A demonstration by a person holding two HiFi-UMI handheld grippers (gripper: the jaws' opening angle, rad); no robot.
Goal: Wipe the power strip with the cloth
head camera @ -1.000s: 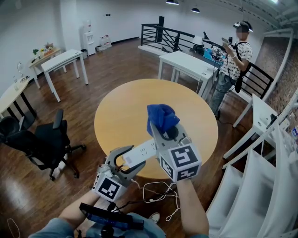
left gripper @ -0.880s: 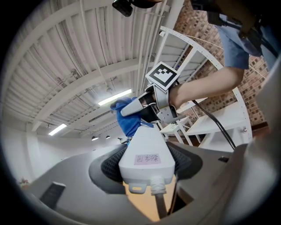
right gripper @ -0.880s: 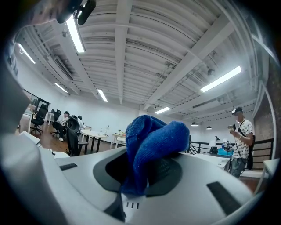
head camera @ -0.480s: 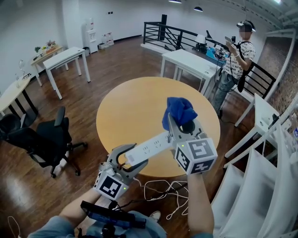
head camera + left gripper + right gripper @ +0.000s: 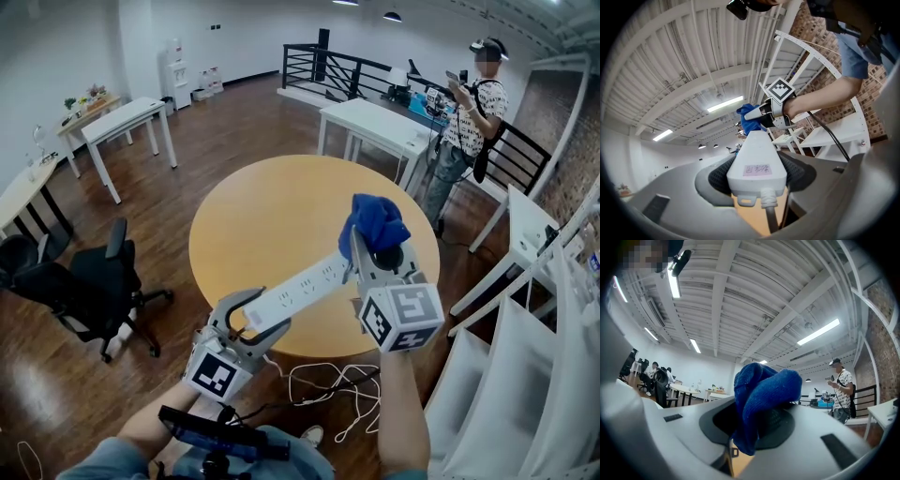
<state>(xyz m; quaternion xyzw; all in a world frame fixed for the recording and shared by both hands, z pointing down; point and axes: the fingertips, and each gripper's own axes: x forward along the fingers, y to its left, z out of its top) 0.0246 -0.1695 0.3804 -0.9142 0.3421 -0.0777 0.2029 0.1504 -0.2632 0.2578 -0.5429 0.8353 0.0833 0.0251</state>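
A long white power strip (image 5: 302,288) is held in the air above the round wooden table (image 5: 253,225), slanting up to the right. My left gripper (image 5: 251,319) is shut on its cable end; the strip (image 5: 757,159) sits between the black pads with its cord hanging down. My right gripper (image 5: 373,246) is shut on a bunched blue cloth (image 5: 377,223) at the strip's far end. The cloth (image 5: 759,397) fills the space between the right jaws. In the left gripper view the right gripper (image 5: 761,114) and the cloth (image 5: 749,123) show just beyond the strip's tip.
White cable (image 5: 323,384) loops on the floor below the table edge. A black office chair (image 5: 89,281) stands at the left. White tables (image 5: 375,127) and a standing person (image 5: 467,127) are behind the round table. White shelving (image 5: 534,319) rises at the right.
The right gripper with the cloth has slid up and to the right along the strip, from near its middle to its far end. The left gripper holds the strip as before.
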